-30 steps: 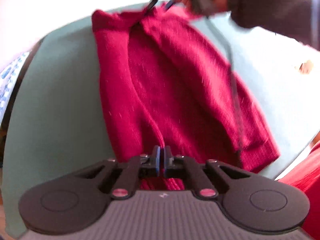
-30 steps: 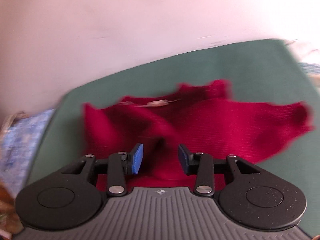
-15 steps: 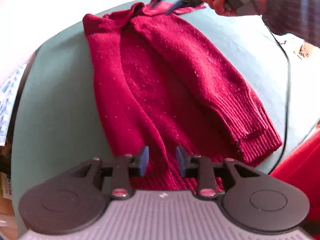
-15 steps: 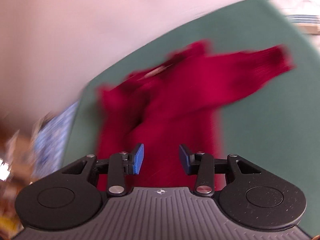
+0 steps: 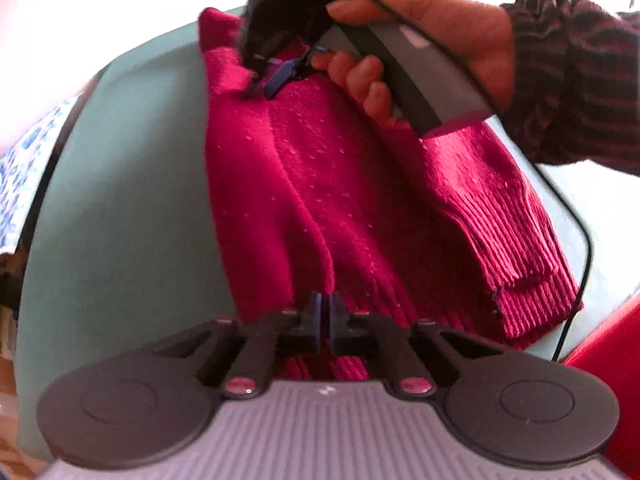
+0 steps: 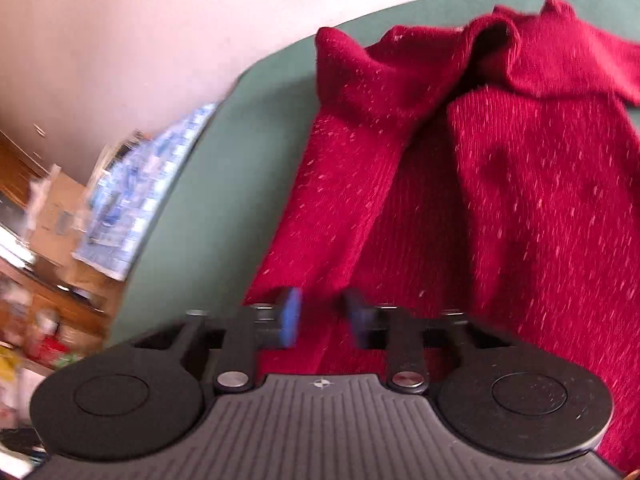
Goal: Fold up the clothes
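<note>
Left wrist, then right wrist: red sweater flat on a green table

Left wrist view: the sweater (image 5: pixel 320 184) lies lengthwise on the table (image 5: pixel 120 200), hem nearest the camera and collar at the far end. One sleeve is folded down over the body, and its ribbed cuff (image 5: pixel 520 264) rests near the hem on the right. The left gripper (image 5: pixel 324 316) is closing, its pads all but met right at the hem edge (whether any knit is nipped between them cannot be told). Across the top, a hand (image 5: pixel 432 28) in a striped cuffed sleeve (image 5: pixel 572 76) holds the right gripper (image 5: pixel 268 80) down at the collar, hiding that corner of the sweater. A black cable (image 5: pixel 576 232) trails from it past the cuff. A blue cloth (image 5: pixel 16 184) shows at the left edge and something red (image 5: pixel 608 352) at the lower right.

Right wrist view: blurred by motion. The right gripper (image 6: pixel 324 316) is closing, its blue pads seen apart with a fold of sweater (image 6: pixel 520 200) between them. The collar bunches up at the far end. Green table (image 6: pixel 224 184) runs along the left, then the blue cloth (image 6: pixel 132 200), blurred clutter (image 6: pixel 40 280) and a pale wall (image 6: pixel 120 40).
</note>
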A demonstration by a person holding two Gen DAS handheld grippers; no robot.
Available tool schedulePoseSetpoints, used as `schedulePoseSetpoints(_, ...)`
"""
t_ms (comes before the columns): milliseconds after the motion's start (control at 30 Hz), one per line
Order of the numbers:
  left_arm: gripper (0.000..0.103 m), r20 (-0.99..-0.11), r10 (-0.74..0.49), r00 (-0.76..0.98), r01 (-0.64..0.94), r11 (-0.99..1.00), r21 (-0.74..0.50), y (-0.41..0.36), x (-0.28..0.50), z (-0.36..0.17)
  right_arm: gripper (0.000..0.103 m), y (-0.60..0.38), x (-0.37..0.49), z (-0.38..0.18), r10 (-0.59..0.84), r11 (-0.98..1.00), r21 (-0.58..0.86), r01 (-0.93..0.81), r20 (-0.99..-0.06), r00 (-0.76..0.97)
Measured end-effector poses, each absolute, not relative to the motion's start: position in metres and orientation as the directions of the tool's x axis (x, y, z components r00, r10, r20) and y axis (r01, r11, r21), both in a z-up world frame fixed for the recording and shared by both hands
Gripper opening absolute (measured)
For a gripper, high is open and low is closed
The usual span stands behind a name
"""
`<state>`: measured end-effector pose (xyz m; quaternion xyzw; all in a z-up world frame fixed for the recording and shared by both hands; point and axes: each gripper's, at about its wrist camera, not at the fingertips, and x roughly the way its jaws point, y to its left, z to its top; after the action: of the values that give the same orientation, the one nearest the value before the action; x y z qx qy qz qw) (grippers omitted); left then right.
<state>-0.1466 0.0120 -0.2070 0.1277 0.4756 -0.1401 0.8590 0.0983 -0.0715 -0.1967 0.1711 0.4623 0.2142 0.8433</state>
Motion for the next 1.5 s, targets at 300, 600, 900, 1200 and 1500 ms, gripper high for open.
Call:
schedulePoseSetpoints(300, 0.001, -0.810, -0.228, 0.540, 0.379, 0.925, -0.008, 0.018, -0.159, -0.179, 0.015, -0.100, 0.085, -0.182, 0.496, 0.865, 0.461, -0.200, -0.717, 0.491)
schedulePoseSetpoints(600, 0.005, -0.864, -0.329, 0.380, 0.496, 0.861, -0.110, 0.011, -0.150, -0.203, 0.058, -0.102, 0.067, -0.181, 0.492, 0.868, 0.450, -0.208, -0.724, 0.484)
schedulePoseSetpoints(900, 0.043, -0.810, -0.262, 0.524, 0.430, 0.903, -0.014, 0.047, -0.169, -0.165, 0.007, -0.077, 0.044, -0.182, 0.454, 0.884, 0.311, -0.350, -0.751, 0.480)
schedulePoseSetpoints(1200, 0.048, -0.818, -0.010, 0.575, 0.114, 0.991, 0.068, 0.116, -0.155, -0.161, 0.030, -0.095, 0.037, -0.191, 0.500, 0.862, 0.370, -0.346, -0.728, 0.469)
schedulePoseSetpoints(1500, 0.069, -0.807, -0.094, 0.583, 0.306, 0.946, 0.111, 0.105, -0.120, -0.177, 0.042, -0.085, -0.055, -0.184, 0.550, 0.779, 0.353, -0.519, -0.782, 0.294)
